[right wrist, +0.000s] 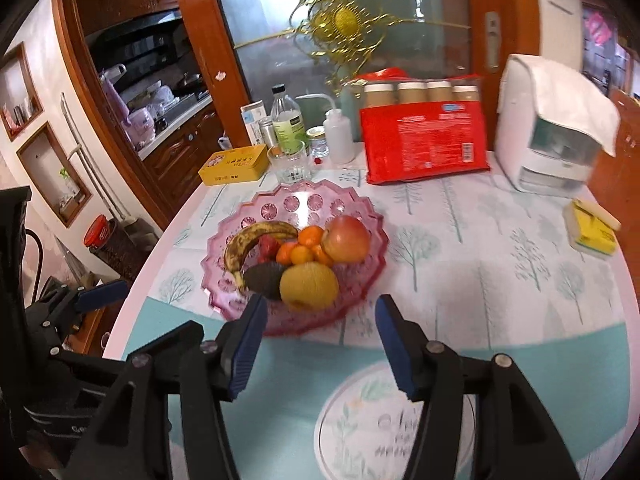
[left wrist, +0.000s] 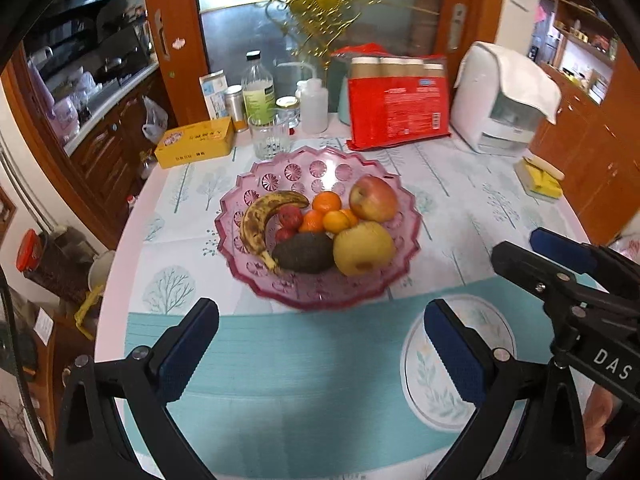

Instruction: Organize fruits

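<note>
While the left tool (left wrist: 322, 344) is seen spread wide and empty, the fruits are found heaped in the pink bowl (left wrist: 320, 292) mid-worktop (left wrist: 460, 184), where a careless reach could knock the drinking glass (left wrist: 270, 136) just behind. From the right view, the right tool (right wrist: 318, 344) is held parted, gripping nothing, above a tree-printed cloth (right wrist: 500, 248) in a wood-panelled kitchen.

Avocado (right wrist: 265, 278) partly behind pear (right wrist: 309, 286)

Home dining corner, kitchen counter (left wrist: 108, 92) behind sliding door (left wrist: 172, 40), cluttered table (left wrist: 460, 184)
</note>
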